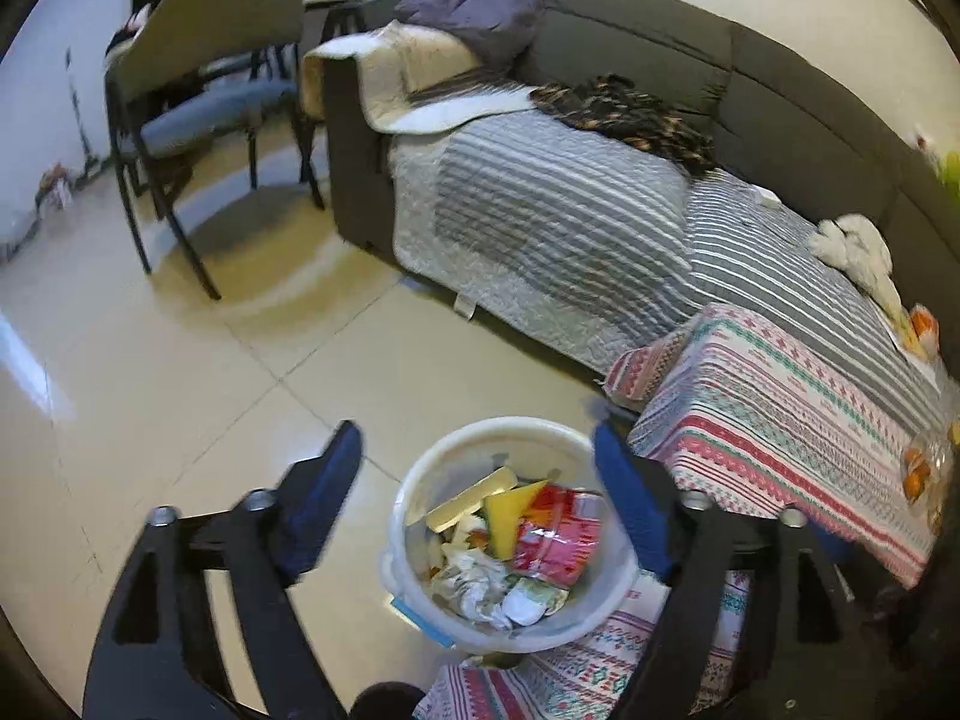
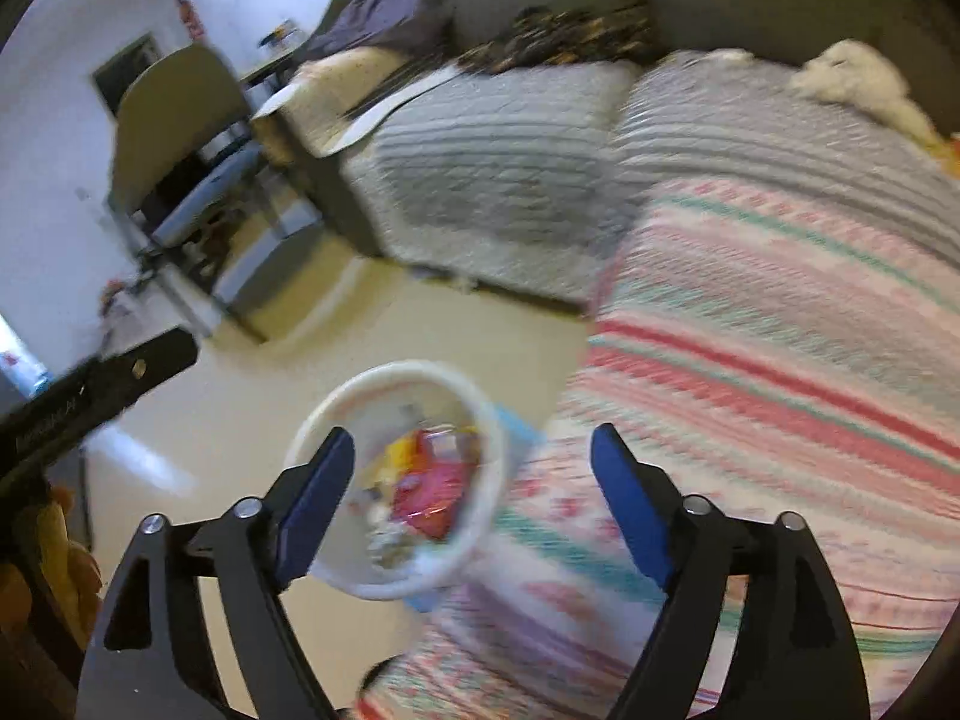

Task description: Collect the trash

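A white trash bucket point(image 1: 414, 480) stands on the floor beside the cloth-covered table point(image 1: 780, 420). It holds crumpled paper, a red wrapper point(image 1: 558, 534) and yellow scraps. My left gripper point(image 1: 477, 438) is open and empty, above the bucket. In the right wrist view the bucket point(image 2: 486, 420) is blurred, below and between the fingers. My right gripper point(image 2: 471, 444) is open and empty, over the bucket's edge and the striped tablecloth point(image 2: 780, 390). A black bar of the left gripper point(image 2: 90, 396) shows at the left.
A grey sofa point(image 1: 660, 42) with striped quilts runs behind the table. A white cloth point(image 1: 852, 246) lies on it. Chairs point(image 1: 198, 60) stand at the back left. Orange items point(image 1: 921, 474) sit on the table's right edge. The floor is cream tile point(image 1: 180, 390).
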Demonstrator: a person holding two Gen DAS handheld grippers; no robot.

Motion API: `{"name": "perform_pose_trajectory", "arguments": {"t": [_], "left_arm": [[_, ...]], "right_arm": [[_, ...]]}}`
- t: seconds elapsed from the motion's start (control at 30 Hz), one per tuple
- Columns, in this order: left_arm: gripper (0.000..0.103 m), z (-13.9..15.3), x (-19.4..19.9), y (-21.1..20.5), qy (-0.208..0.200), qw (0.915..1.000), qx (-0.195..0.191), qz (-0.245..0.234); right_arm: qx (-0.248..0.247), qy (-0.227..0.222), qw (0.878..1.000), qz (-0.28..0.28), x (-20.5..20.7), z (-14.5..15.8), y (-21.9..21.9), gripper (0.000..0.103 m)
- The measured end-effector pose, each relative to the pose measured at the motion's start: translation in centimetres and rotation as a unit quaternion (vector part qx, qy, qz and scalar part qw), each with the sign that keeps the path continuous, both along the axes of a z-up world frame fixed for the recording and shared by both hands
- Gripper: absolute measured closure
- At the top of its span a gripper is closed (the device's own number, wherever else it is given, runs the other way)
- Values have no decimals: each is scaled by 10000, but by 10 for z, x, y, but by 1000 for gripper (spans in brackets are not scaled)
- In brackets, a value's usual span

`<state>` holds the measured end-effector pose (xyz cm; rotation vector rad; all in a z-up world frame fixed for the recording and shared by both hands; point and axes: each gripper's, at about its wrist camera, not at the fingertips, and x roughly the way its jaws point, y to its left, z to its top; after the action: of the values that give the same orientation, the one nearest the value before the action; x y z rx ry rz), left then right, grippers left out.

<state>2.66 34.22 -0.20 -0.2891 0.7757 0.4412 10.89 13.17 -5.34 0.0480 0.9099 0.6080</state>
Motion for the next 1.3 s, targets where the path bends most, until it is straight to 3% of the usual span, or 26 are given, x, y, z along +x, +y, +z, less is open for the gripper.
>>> {"name": "perform_pose_trajectory", "arguments": {"t": [0.07, 0.13, 0.2, 0.33, 0.53, 0.8, 1.17, 1.3], "left_arm": [[13, 8, 2, -24, -187, 9994, 180, -226], [7, 20, -2, -51, -494, 9969, 508, -350], [7, 29, -8, -82, -891, 9918, 782, -471], [7, 28, -11, -134, -1336, 9850, 904, -604], [7, 13, 7, -209, -1046, 9770, 1195, -1425], [7, -3, 24, -270, -685, 9734, 1199, -1829], [7, 6, 18, -291, -977, 9714, 816, -2006], [7, 5, 17, -291, -992, 9703, 812, -2050]], "right_arm": [[-84, -350, 9986, -377, -2, 14, -31, 7], [-205, -659, 9948, -750, -5, 22, -59, 6], [-305, -806, 9903, -1093, -4, 24, -84, 6], [-388, -955, 9799, -1710, -9, 24, -141, 6], [-496, -956, 9634, -2456, -10, 20, -211, 6], [-707, -1404, 9382, -3084, -28, 29, -271, 6], [-792, -1723, 9044, -3821, -53, 43, -311, 6], [-653, -1790, 9098, -3689, -59, 47, -308, 6]]}}
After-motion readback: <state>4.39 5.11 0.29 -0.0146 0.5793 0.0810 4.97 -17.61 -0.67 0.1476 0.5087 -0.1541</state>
